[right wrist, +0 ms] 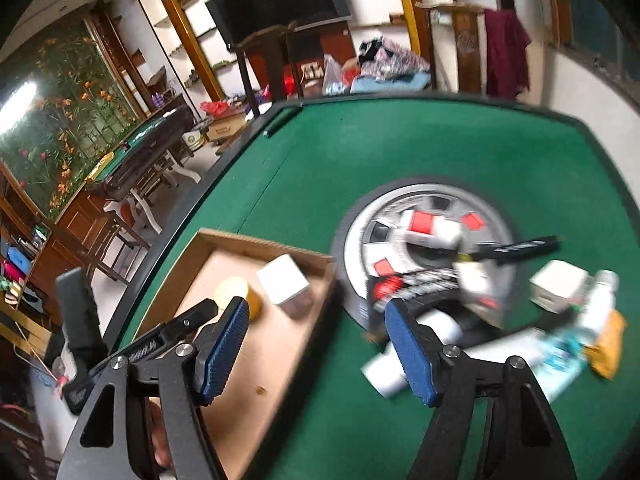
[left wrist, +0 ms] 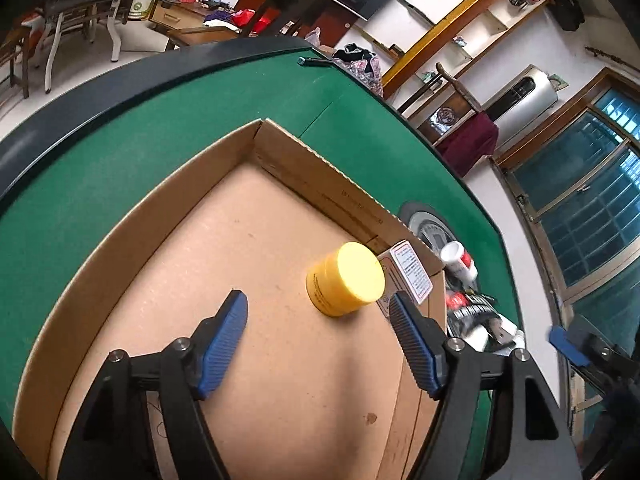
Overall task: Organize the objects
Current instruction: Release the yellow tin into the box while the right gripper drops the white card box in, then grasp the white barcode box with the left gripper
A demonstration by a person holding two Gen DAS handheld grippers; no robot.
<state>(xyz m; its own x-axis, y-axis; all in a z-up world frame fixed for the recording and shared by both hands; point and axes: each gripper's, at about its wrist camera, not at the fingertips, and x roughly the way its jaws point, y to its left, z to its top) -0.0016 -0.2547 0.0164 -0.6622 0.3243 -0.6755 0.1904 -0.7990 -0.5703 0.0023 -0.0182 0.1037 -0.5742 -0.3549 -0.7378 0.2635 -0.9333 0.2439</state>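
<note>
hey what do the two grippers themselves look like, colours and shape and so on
Both look alike. The left gripper and right gripper each have black angular frames with triangular cut-outs and silver round bolts. Their fingers carry blue ribbed pads. No cables or sleeves show.

Matt cardboard tray [left wrist: 152,216] on felt-like green table [left wrist: 80,184]; ribbed blue pads [left wrist: 224,344].

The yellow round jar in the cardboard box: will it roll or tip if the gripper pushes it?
The yellow round plastic jar stands upright on the flat floor of the cardboard box, so it would probably slide, not roll. It looks squat and wide, so tipping seems unlikely. Its smooth wall may slip between the pads.
</note>
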